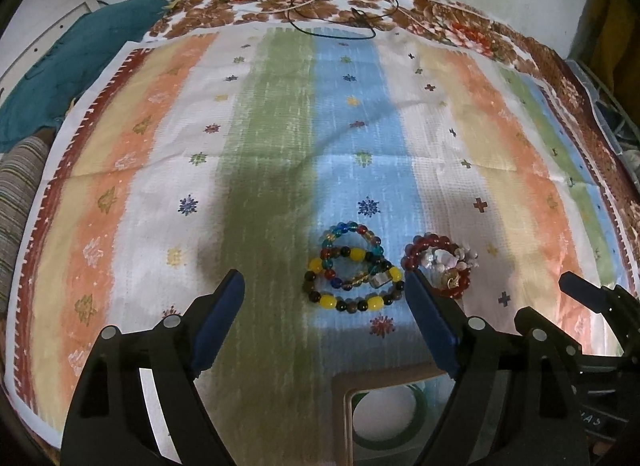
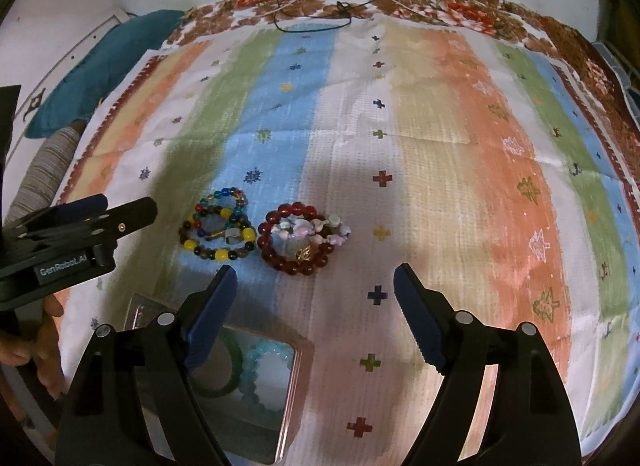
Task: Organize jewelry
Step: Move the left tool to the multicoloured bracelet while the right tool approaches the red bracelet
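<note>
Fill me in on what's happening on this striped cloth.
A person is sorting jewelry with a handheld gripper in each hand. Both the left gripper and the right gripper are open and empty, angled down toward two piles of beaded bracelets: a multicolored pile and a dark red and pale pile. Both piles lie untouched on the cloth. Nearer the camera sits a box that already holds a green bangle and a light blue bracelet.

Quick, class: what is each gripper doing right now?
Left gripper: open, holding nothing.
Right gripper: open, holding nothing.
</note>
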Demonstrator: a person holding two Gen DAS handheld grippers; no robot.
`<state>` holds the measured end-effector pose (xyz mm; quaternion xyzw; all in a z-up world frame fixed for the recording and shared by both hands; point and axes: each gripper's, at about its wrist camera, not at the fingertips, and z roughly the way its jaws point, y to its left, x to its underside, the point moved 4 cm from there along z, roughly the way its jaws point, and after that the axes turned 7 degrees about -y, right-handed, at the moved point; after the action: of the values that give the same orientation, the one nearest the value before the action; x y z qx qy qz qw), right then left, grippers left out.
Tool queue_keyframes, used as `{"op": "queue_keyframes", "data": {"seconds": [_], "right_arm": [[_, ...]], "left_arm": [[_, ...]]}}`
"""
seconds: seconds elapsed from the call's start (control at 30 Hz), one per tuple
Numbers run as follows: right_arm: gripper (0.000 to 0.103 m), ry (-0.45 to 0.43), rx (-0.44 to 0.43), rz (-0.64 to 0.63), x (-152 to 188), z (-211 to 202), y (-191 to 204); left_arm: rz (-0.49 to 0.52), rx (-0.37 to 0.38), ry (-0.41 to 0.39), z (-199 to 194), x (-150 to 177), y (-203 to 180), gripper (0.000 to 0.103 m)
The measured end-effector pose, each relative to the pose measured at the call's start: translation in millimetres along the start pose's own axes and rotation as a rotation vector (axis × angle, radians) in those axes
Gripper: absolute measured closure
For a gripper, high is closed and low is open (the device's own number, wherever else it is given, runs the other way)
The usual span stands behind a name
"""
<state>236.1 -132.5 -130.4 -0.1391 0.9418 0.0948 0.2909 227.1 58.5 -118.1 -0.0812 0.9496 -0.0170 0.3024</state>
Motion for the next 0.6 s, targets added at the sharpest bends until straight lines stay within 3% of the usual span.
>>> {"op": "queue_keyframes", "data": {"seconds": [0.6], "right_arm": [[0.022, 0.041, 0.027, 0.018, -7, 29, -5]], "left_arm": [[-0.003, -0.013, 0.046, 36, -4, 6, 0.021]]}}
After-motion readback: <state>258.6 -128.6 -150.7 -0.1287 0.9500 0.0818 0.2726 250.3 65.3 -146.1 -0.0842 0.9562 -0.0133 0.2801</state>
